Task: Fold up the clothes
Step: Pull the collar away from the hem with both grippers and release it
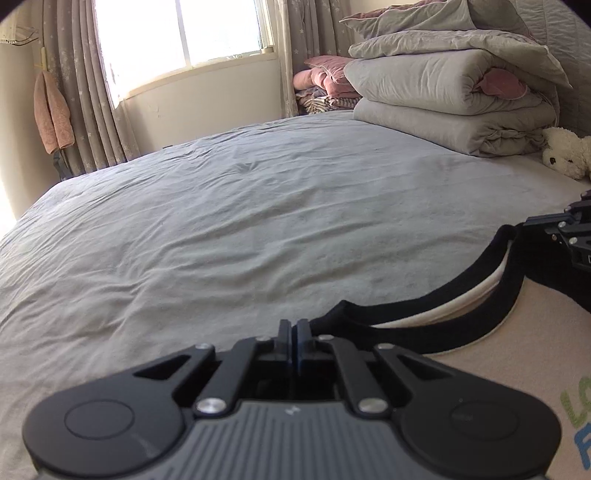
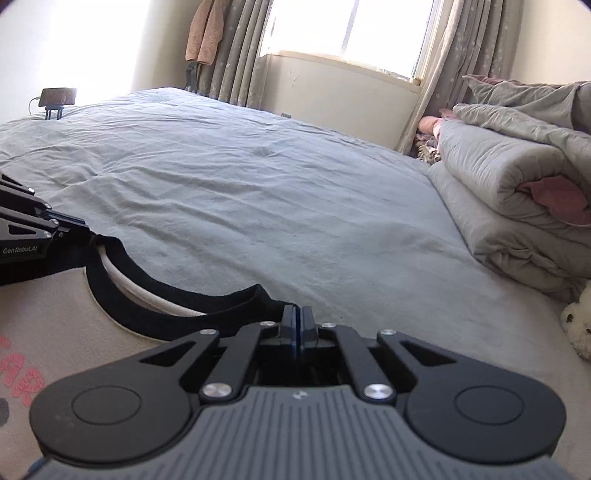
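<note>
1. Now we see our left gripper (image 1: 294, 326) with its jaws pressed together at one end of the black collar (image 1: 424, 306) of a beige shirt (image 1: 524, 354); it appears to pinch the cloth there.
2. Our right gripper (image 2: 298, 314) is likewise closed, seemingly pinching the collar's other end, which lies just left of its tips.
3. Between the two grippers the collar sags in a curve, and the shirt's beige body spreads behind it, toward us.
4. Coloured letters show on the shirt: green and blue at the left gripper's right, pink at the right gripper's left.
5. Ahead of both grippers stretches the grey bed (image 1: 221, 221), wrinkled.
6. Far ahead and right of them sit folded quilts (image 2: 517, 192), with a white plush toy (image 1: 569, 155) beside the stack.
7. Beyond the bed a window (image 1: 177, 29) glows between curtains (image 1: 74, 74).
</note>
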`<state>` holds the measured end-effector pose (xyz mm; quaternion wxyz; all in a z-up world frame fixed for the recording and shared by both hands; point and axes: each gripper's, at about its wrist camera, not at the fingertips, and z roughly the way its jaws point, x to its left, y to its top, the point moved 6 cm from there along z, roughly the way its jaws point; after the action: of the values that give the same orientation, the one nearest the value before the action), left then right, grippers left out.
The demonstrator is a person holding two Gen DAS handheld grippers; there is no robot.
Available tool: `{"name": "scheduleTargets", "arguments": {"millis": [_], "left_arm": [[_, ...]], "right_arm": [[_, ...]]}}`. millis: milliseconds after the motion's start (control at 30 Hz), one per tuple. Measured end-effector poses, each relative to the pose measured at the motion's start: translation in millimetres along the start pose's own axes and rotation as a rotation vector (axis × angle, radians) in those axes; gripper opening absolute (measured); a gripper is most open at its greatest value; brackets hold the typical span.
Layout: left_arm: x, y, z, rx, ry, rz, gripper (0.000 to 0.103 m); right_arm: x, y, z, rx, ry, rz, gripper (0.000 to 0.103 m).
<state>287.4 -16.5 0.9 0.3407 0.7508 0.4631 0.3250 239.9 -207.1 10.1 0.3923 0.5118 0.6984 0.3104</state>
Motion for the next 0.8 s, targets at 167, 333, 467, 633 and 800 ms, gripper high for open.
{"name": "scheduleTargets", "arguments": {"millis": [167, 333, 467, 633, 800], "left_arm": [[-5.9, -5.9, 9.1, 0.012, 0.109, 0.092, 0.002], [-17.9, -14.9, 13.9, 0.011, 0.196, 0.188, 0.005], [-7.8, -7.6, -0.6, 0.001, 0.206, 0.140, 0.016], [19.7, -4.7, -54.9, 0.012, 0.162, -0.044, 0.031], [34.2, -17.5, -114.7, 0.064, 0.091, -0.200, 0.035]], "right_arm": [[23.5, -2.0, 23.6, 0.041, -0.102, -0.178, 0.002], [47.6, -41.5, 48.4, 0.071, -0.235, -0.376, 0.008], [33.3, -32.9, 35.4, 0.068, -0.232, -0.321, 0.016], [-1.8, -7.8, -32.6, -0.010, -0.171, -0.032, 0.053], [0.7, -22.6, -94.5, 0.078, 0.016, 0.161, 0.053]]}}
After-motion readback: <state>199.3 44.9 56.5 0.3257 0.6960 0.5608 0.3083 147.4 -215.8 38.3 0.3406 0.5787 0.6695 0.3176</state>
